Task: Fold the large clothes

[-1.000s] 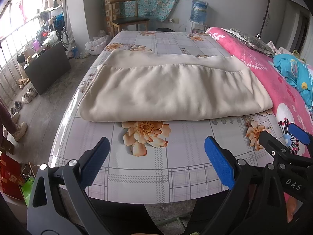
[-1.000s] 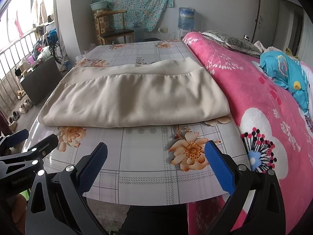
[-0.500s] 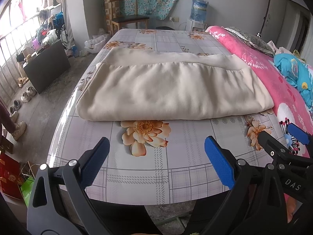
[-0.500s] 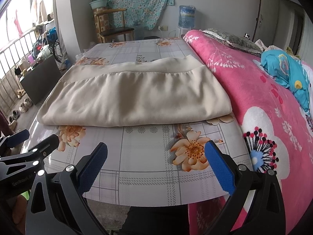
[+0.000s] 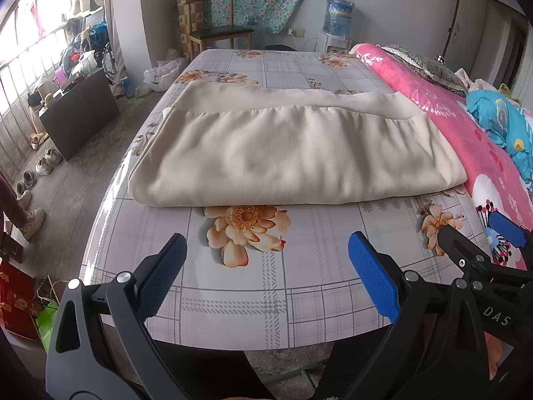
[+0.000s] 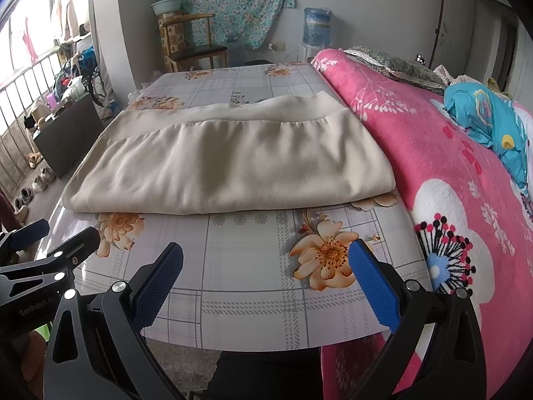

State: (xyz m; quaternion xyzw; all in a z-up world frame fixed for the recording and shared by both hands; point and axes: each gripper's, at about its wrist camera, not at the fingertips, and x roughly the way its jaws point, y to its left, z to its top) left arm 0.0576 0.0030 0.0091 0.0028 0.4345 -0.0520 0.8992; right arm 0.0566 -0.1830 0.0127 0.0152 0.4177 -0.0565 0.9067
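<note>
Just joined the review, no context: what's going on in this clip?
A person holds two handheld grippers over a floral table. A beige garment lies folded into a flat rectangle mid-table. The left gripper and right gripper are both open and empty, short of the garment's near edge, touching nothing.

A folded beige garment (image 5: 293, 153) lies flat on the floral-clothed table (image 5: 299, 286).

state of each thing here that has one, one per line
beige garment: folded, lying flat on the table, not gripped
left gripper: open, empty, over the near table edge
right gripper: open, empty, over the near table edge
water dispenser bottle: upright, partly full
wooden chair: upright, seat bare
</note>
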